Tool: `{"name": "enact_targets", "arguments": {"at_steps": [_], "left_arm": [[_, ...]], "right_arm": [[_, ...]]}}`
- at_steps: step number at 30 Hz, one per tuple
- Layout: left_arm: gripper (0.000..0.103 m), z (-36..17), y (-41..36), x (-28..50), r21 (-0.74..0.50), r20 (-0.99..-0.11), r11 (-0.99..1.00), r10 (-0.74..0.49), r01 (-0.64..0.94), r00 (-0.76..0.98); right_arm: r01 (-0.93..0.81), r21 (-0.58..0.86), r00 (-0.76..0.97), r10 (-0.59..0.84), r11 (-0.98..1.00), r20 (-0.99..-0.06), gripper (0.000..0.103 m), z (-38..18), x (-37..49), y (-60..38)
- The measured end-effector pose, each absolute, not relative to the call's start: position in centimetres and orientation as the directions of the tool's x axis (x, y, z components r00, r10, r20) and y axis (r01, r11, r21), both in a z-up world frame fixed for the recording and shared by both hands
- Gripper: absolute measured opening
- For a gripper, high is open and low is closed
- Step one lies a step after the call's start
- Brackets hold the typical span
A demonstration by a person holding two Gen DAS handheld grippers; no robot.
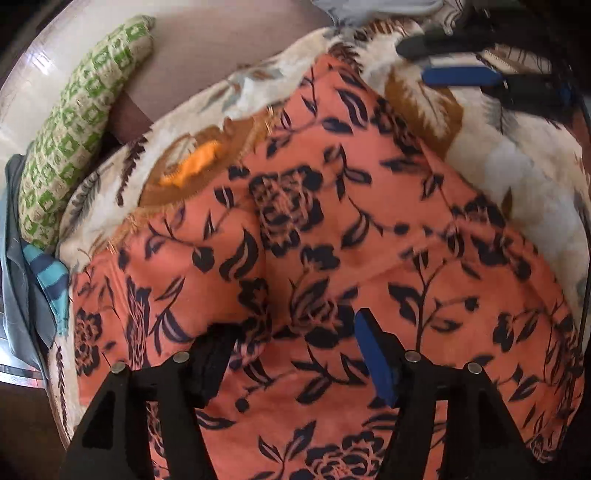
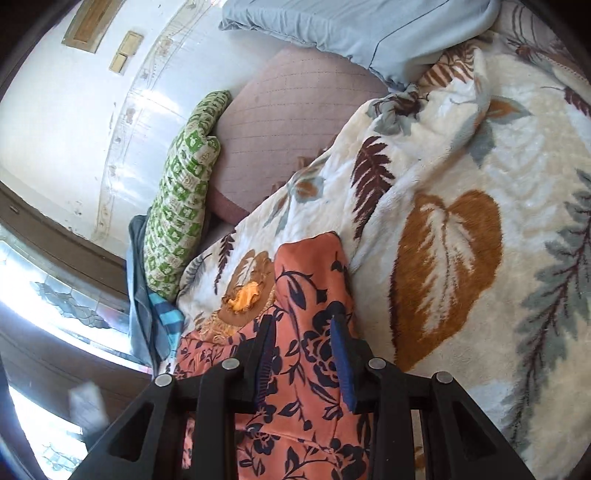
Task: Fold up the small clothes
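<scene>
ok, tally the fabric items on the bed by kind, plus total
Floral orange garment: 1
Leaf-print blanket: 1
Green patterned cushion: 1
Pale blue pillow: 1
Small orange cloth: 1
Blue striped cloth: 1
Total: 6

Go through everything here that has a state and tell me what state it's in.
Orange floral garment: spread on the blanket, rumpled, not yet folded.
Left gripper: open, over the garment.
Right gripper: open, garment cloth between its fingers.
Leaf-print blanket: spread, wrinkled.
Green patterned pillow: lying at the edge.
</scene>
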State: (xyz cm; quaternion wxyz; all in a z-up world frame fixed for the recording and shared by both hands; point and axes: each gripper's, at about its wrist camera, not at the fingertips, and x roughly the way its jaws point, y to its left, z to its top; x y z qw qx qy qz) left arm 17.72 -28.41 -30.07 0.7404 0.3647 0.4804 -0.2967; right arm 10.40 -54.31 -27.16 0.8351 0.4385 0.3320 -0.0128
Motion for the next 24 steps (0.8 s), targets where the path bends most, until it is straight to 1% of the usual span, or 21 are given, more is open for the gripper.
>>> {"name": "enact_targets", "arguments": {"at_steps": [2,4,7,10,12,14,16,19,22,24], "left_arm": [[0.078,-30.8,-26.8,16.8,0.259,-0.93,0.572,-0.071,0.778,0.361],[0.078,-29.7,-25.1,15.8,0.216,-0.924,0.608,-0.125,0.764,0.361],[0.078,-27.7,-21.5,14.0,0.119,-0.906,0.643,-0.241,0.757,0.347],[0.078,-25.6,-17.0,13.2,0.128,-0.855,0.684,-0.291,0.718,0.429],[0.078,-23.9,-13.5,14.2,0.107,-0.819,0.751,-0.304,0.651,0.486],[0.078,-22.3,-10.0,16.8,0.071,-0.786,0.845,-0.28,0.53,0.551],[0.078,-20.8,-6.9,19.7,0.009,-0.744,0.925,-0.247,0.38,0.62],[0.078,-19.9,-3.9,23.5,-0.102,-0.693,0.977,-0.205,0.187,0.692],[0.078,-20.8,-3.6,25.9,-0.116,-0.675,0.99,-0.134,0.075,0.725],[0.078,-22.5,-4.0,27.5,-0.105,-0.7,0.994,-0.103,0.041,0.707]], "right_arm": [[0.291,0.709,0.775,0.277,0.643,-0.569,0.033,-26.8,10.5,-53.7],[0.275,0.694,0.77,0.28,0.666,-0.574,0.033,-26.6,10.5,-52.9],[0.239,0.677,0.754,0.306,0.696,-0.581,0.033,-26.6,11.0,-50.7],[0.196,0.634,0.727,0.324,0.748,-0.606,0.033,-26.5,11.5,-48.2],[0.152,0.603,0.705,0.342,0.783,-0.621,0.033,-26.1,12.1,-46.2],[0.091,0.573,0.686,0.366,0.815,-0.629,0.033,-25.6,12.6,-43.9],[0.028,0.549,0.671,0.391,0.835,-0.629,0.033,-25.3,13.0,-41.5],[-0.062,0.502,0.664,0.411,0.863,-0.625,0.033,-24.8,13.4,-38.0],[-0.149,0.429,0.647,0.416,0.891,-0.639,0.033,-24.5,13.8,-34.3],[-0.184,0.317,0.654,0.356,0.931,-0.668,0.033,-24.7,13.8,-31.8]]}}
